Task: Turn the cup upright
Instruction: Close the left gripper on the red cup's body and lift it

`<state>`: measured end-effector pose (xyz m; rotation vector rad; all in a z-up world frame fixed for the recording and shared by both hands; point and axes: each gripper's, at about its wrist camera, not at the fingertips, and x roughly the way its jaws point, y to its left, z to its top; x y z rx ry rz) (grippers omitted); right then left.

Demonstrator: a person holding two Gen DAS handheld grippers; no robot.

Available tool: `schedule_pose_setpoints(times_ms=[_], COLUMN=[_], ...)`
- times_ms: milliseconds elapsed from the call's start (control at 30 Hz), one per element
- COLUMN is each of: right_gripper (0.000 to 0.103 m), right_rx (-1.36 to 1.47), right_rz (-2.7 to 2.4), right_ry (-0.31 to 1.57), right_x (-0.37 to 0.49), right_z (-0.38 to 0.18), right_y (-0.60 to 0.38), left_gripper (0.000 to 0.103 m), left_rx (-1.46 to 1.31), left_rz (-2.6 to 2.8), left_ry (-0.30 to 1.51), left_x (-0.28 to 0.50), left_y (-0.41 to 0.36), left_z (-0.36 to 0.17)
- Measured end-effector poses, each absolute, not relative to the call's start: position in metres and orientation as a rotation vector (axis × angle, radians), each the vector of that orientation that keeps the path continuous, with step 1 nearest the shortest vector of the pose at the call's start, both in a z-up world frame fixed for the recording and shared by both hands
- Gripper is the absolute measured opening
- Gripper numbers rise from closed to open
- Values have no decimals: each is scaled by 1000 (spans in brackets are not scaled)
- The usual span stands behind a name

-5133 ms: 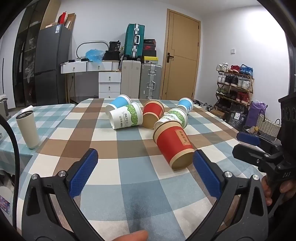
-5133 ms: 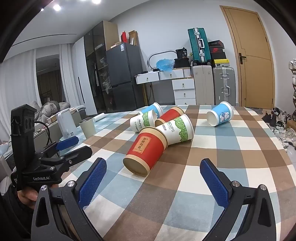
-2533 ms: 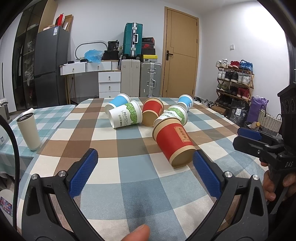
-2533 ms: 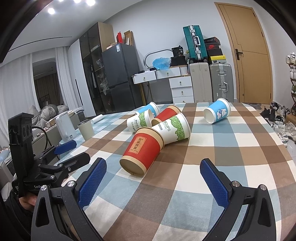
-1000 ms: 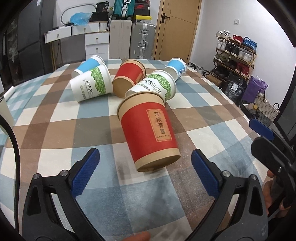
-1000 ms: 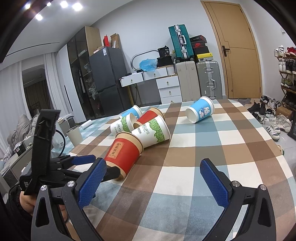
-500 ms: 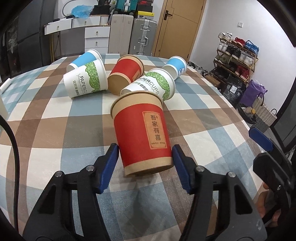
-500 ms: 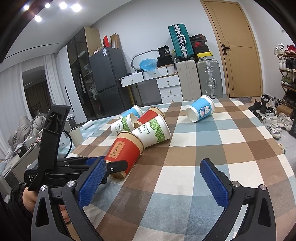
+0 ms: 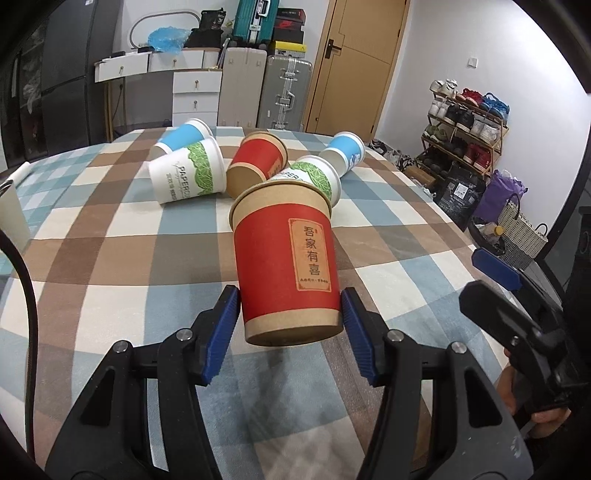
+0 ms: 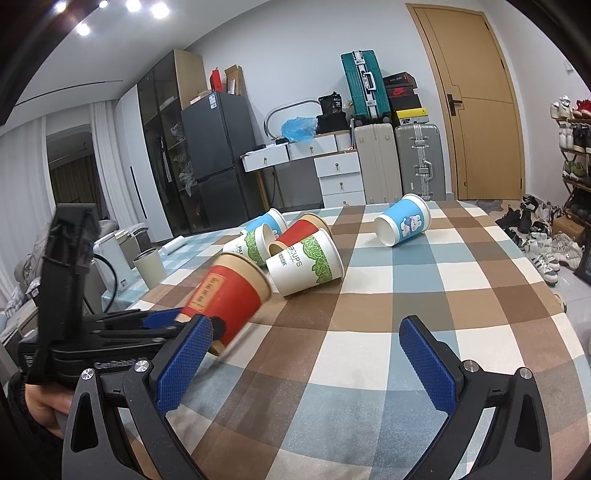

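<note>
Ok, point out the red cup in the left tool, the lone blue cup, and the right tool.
red cup [image 9: 284, 266], left wrist view, red sleeve.
lone blue cup [image 10: 404, 221], right wrist view, printed side.
right tool [image 10: 301, 363], right wrist view, midway between fingertips.

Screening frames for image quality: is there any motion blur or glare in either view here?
Right wrist view: the red cup is motion-smeared and ceiling spotlights flare at the top. Left wrist view: the same red cup is sharp between the left gripper fingers; fisheye bends the door.
</note>
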<state>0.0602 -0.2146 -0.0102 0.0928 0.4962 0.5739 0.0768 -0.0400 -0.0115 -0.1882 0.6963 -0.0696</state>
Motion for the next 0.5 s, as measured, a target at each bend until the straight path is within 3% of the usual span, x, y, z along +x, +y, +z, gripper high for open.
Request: schedule_pose_setpoints(times_ms=[500], right_gripper=[103], right_rx=[66], right_rz=[604], right_ry=[489], right_x=[50], right_z=[-9], right_y=[-209], left_gripper=[54], left_rx=[-220], left_rz=[-13], left_ry=[648], left_x=[14], left_y=[-15], left_z=[0])
